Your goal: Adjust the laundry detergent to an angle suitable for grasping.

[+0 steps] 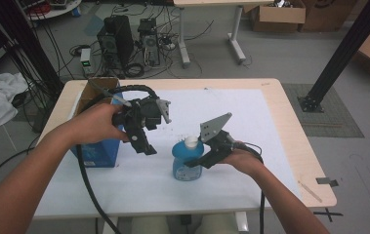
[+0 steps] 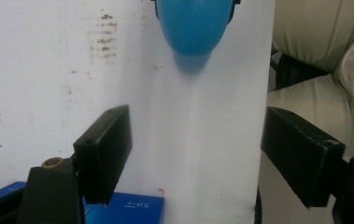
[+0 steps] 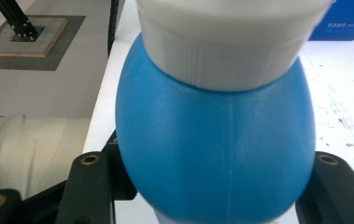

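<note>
A blue bottle (image 1: pixel 186 161) with a white cap (image 1: pixel 191 142) stands on the white mat near the table's front middle. My right gripper (image 1: pixel 203 158) is shut on the bottle's body, its jaws pressed on either side of the bottle (image 3: pixel 214 154). My left gripper (image 1: pixel 143 145) hangs above the table to the bottle's left, jaws pointing down and wide open, with nothing between its fingers (image 2: pixel 107 149). In the left gripper view the bottle (image 2: pixel 193 25) lies ahead at the top edge.
A blue carton (image 1: pixel 98 148) and an open cardboard box (image 1: pixel 94 90) stand at the table's left. The white mat (image 1: pixel 251 126) covers most of the tabletop. Computer towers (image 1: pixel 116 39), cables and boxes sit on the floor beyond the table. The person's lap (image 2: pixel 324 56) borders the front edge.
</note>
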### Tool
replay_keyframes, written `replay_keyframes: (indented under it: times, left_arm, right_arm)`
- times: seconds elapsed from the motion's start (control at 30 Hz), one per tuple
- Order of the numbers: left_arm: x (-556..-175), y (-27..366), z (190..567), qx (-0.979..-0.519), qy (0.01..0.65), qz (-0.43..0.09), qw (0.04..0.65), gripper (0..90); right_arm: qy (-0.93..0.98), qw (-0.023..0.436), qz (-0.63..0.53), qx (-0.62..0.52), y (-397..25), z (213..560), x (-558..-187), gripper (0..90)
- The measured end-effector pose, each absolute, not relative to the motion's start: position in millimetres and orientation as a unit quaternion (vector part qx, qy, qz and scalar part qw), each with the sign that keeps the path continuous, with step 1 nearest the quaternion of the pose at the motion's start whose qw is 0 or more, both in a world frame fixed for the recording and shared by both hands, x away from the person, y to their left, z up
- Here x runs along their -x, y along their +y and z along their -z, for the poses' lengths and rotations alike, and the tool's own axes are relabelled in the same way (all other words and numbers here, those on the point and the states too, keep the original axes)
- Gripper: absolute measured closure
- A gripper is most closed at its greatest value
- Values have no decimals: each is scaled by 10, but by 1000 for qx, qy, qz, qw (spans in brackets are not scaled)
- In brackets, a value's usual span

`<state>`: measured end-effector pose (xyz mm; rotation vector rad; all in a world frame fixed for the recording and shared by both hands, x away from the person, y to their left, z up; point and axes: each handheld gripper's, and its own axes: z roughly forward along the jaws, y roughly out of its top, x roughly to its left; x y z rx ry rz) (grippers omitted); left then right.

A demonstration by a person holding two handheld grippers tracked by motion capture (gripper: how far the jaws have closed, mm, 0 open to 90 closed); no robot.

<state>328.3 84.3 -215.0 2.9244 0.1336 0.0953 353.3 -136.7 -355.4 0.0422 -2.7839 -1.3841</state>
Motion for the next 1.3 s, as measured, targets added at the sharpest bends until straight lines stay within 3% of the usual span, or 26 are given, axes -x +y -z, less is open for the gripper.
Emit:
replay_keyframes:
  times: [0.47, 1.3]
  left_arm:
    - [-3277, 862, 2159, -993, 48, -30, 106, 256]
    - [-3274, 859, 2160, -993, 47, -31, 104, 257]
  right_arm:
    - [-895, 25, 444, -6, -1364, 3556, -3548, 413]
    - [-893, 26, 449, 13, -1373, 3556, -3563, 305]
